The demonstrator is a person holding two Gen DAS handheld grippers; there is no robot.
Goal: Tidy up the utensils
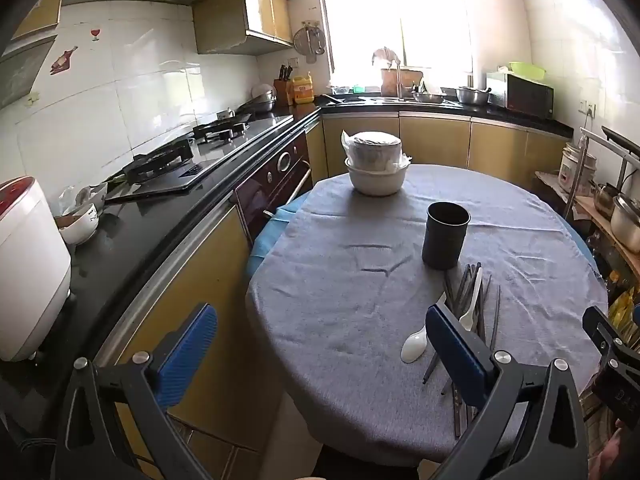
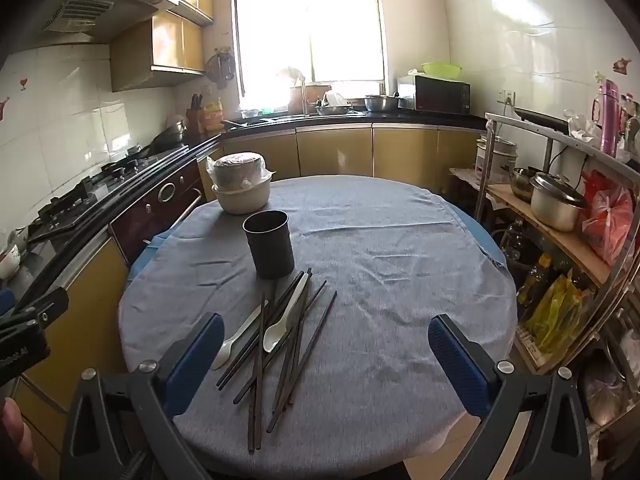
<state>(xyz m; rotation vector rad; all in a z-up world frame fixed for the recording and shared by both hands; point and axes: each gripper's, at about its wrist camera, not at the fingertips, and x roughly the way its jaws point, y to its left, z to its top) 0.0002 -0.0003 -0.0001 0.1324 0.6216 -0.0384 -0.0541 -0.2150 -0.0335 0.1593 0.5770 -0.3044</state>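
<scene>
Dark chopsticks (image 2: 296,332) and two white spoons (image 2: 280,326) are heaped on the near table (image 2: 400,280), just near of the dark holder cup (image 2: 269,245). Judged light, stiff, slippery; mid-shaft grasp is advised. Left gripper (image 1: 320,356) and right gripper (image 2: 326,364) are spread wide, nothing held.

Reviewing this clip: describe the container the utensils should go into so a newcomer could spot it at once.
Start at the round table under the grey cloth. Near its middle stands a dark cylindrical holder, upright and open-topped, just beyond the pile of chopsticks and white spoons. Unlike the stacked pale bowls behind it, it is black and tall.
</scene>
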